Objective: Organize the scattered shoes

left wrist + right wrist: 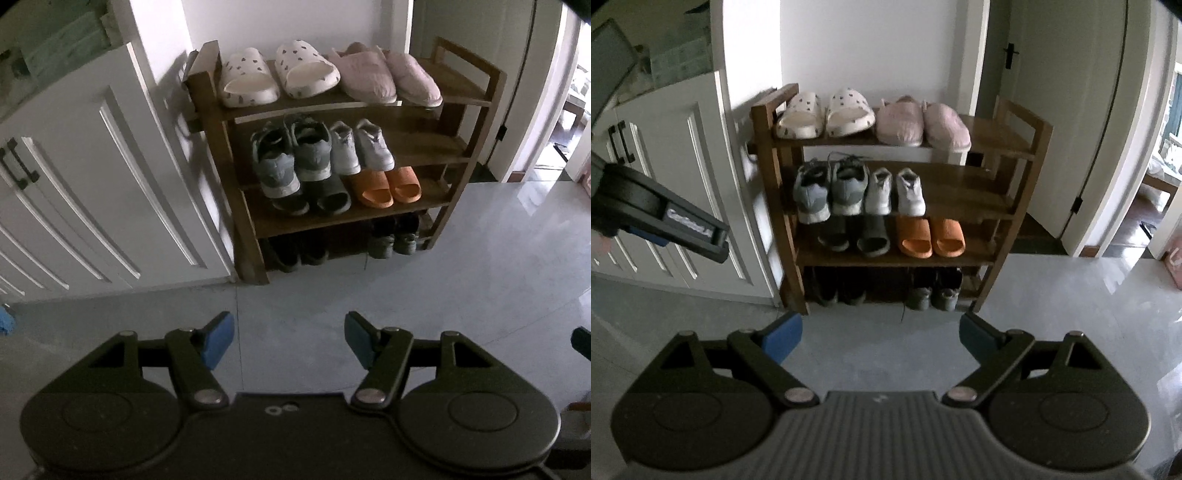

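Fingers (218, 341) apart above grey floor (443, 295)

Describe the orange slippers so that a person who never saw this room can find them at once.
Find the wooden shoe rack against the white wall and count down to its third shelf. The orange slippers sit right of centre there, beside dark grey slides. They are the only brightly coloured pair on the rack.

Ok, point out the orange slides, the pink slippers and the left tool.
orange slides (932, 238): right wrist view, on the strap of the left slide.
pink slippers (369, 75): left wrist view, on the left slipper's upper.
left tool (289, 341): left wrist view, midway between its fingertips.
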`<action>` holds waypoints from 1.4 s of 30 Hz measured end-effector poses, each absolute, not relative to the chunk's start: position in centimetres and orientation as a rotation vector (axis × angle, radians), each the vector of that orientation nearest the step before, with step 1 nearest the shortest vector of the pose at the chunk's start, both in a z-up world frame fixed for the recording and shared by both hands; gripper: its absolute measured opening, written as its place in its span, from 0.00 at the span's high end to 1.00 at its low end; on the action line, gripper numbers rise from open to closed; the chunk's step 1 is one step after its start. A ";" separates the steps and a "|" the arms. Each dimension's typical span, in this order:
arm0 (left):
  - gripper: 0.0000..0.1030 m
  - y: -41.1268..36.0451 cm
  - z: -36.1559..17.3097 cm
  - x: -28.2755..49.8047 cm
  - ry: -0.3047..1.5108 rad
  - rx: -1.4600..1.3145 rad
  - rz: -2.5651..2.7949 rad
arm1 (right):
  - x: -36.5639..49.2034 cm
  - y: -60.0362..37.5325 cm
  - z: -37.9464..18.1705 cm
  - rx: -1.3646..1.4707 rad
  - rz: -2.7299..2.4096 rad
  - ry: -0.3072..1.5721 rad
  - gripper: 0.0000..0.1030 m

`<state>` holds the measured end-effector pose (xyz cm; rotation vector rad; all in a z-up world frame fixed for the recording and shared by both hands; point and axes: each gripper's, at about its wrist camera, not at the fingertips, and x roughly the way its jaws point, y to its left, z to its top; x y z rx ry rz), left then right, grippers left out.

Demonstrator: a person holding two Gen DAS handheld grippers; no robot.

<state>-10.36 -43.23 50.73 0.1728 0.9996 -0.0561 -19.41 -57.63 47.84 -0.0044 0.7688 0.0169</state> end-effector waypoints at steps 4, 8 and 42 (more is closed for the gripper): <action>0.36 -41.7 44.9 -9.1 1.017 0.142 -0.016 | -17.8 -56.9 43.6 0.012 0.051 0.771 0.09; 0.36 -39.6 38.6 -7.2 1.041 0.125 0.058 | -16.1 -56.1 39.5 0.027 0.083 0.777 0.09; 0.36 -32.2 5.4 -9.7 0.773 0.254 -0.169 | -11.4 -49.3 1.5 -0.219 0.208 0.679 0.09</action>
